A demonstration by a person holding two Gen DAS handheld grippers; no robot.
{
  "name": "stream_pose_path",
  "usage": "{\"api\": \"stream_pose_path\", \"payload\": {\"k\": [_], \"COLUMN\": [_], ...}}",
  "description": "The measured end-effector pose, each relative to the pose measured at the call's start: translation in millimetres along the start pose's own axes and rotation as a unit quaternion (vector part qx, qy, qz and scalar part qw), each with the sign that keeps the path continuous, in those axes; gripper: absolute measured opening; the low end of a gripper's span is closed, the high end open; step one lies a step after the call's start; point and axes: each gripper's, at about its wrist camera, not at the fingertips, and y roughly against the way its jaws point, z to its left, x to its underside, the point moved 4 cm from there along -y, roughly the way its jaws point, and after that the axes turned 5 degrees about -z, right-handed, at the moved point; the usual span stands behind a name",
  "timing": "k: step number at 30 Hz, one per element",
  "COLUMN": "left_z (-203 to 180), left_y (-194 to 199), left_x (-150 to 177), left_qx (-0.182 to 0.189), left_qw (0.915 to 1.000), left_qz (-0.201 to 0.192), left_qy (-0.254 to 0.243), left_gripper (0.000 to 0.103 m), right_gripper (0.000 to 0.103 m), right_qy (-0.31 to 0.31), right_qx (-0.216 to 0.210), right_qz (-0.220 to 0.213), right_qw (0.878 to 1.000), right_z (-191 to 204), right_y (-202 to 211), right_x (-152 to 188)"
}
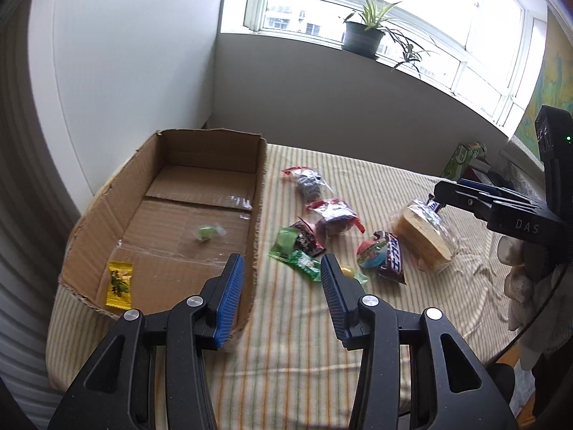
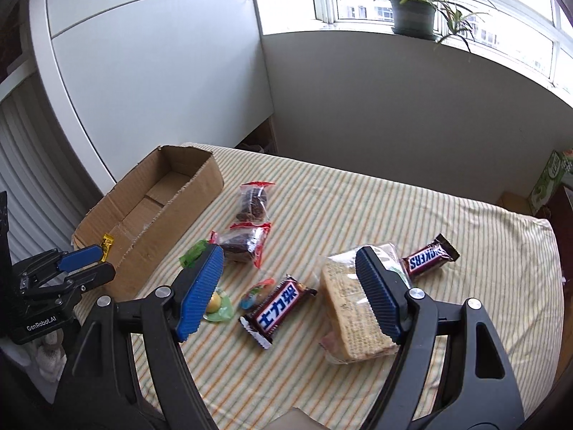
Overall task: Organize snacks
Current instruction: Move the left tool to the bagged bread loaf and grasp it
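A surface (image 2: pixel 394 208) covered in a striped yellow and green cloth holds a scatter of wrapped snacks beside an open cardboard box (image 1: pixel 200 193). Inside the box lie a yellow candy (image 1: pixel 119 284) near the front corner and a small green candy (image 1: pixel 207 233) toward the middle.

The left tool (image 1: pixel 283 276) hangs over the box's near right wall, its blue pads apart with nothing between them. Just past it on the cloth is a green wrapper (image 1: pixel 292 256).

The right tool (image 2: pixel 290 279) hovers above the snacks with its pads wide apart, gripping nothing. Below and between them lies a brown chocolate bar (image 2: pixel 277 310) with white lettering, next to a small colourful sweet (image 2: pixel 256 293) and a yellow sweet in clear wrap (image 2: pixel 216 304). A wrapped sandwich (image 2: pixel 352 317) sits under the right-hand pad, with a second chocolate bar (image 2: pixel 429 258) behind it. Two clear packets of dark pieces with red ends (image 2: pixel 252 222) rest farther back.

A potted plant (image 2: pixel 412 10) stands on the windowsill.
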Motion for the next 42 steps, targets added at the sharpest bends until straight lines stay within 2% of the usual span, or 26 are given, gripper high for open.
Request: {"api": "stream_pose_path", "payload": {"k": [9, 13, 15, 22, 24, 26, 35, 38, 42], "left_z": [-57, -81, -93, -132, -140, -145, -162, -165, -167], "left_y": [-25, -39, -46, -65, -70, -76, -106, -113, -120], "left_x": [1, 3, 4, 9, 11, 12, 17, 16, 15], "left_qx": [0.047, 0.059, 0.068, 0.1, 0.105, 0.109, 0.137, 0.151, 0.172], "left_qw": [0.9985, 0.9971, 0.9961, 0.9914, 0.9902, 0.9893, 0.982, 0.979, 0.9733], "left_qz": [0.021, 0.034, 0.042, 0.067, 0.073, 0.08, 0.121, 0.129, 0.146], "left_qy": [-0.021, -0.032, -0.036, -0.053, -0.057, -0.055, -0.049, -0.048, -0.041], "left_gripper": [0.043, 0.044, 0.044, 0.044, 0.049, 0.053, 0.053, 0.053, 0.053], "right_gripper": [0.079, 0.078, 0.073, 0.072, 0.072, 0.072, 0.072, 0.069, 0.059], "right_qy": [-0.083, -0.1, -0.107, -0.13, -0.131, -0.131, -0.128, -0.125, -0.124], "right_qx": [-0.026, -0.038, -0.046, -0.073, -0.079, -0.084, -0.107, -0.11, -0.11], "right_qz": [0.049, 0.064, 0.074, 0.103, 0.107, 0.11, 0.12, 0.122, 0.126], "right_qw": [0.995, 0.992, 0.991, 0.983, 0.983, 0.982, 0.979, 0.978, 0.978], "right_z": [-79, -98, -104, -117, -118, -119, -115, -112, -111], "right_y": [-11, -16, -21, -38, -40, -42, -52, -52, -52], "right_x": [17, 27, 31, 46, 48, 50, 56, 57, 58]}}
